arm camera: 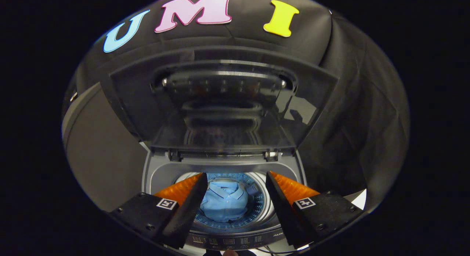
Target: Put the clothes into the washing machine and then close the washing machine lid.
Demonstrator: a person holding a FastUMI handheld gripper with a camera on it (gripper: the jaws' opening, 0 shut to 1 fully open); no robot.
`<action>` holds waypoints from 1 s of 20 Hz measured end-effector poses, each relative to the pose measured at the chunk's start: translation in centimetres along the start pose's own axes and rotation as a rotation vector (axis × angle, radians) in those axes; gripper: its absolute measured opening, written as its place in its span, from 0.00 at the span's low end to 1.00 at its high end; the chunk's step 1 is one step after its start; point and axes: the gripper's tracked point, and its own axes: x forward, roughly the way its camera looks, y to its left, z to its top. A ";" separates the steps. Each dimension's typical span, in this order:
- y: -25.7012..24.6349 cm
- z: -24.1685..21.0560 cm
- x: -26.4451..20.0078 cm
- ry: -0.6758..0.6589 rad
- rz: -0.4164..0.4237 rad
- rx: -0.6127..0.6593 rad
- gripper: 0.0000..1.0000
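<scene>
Gripper spread wide, empty, above shirt in drum.

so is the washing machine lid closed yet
No, the lid stands raised behind the drum, with the blue shirt visible inside and the hand-held gripper open.

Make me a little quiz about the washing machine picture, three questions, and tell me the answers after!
1. True or false: the washing machine lid is shut.
2. Where is the blue shirt? A) inside the drum B) on the lid C) pinched between the fingers
3. Fill in: the gripper fingers are ____ and hold nothing.

Key:
1. False; the lid stands up, open.
2. A; it lies in the drum, beyond the fingers.
3. Open.
</scene>
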 end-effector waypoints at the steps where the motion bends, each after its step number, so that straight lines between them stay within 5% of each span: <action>1: -0.2 1.1 -0.7 -0.018 -0.008 0.001 1.00; 11: -1.2 14.5 -7.2 -0.281 -0.036 0.049 0.99; 20: 0.3 20.3 -5.4 -0.328 0.009 0.051 0.99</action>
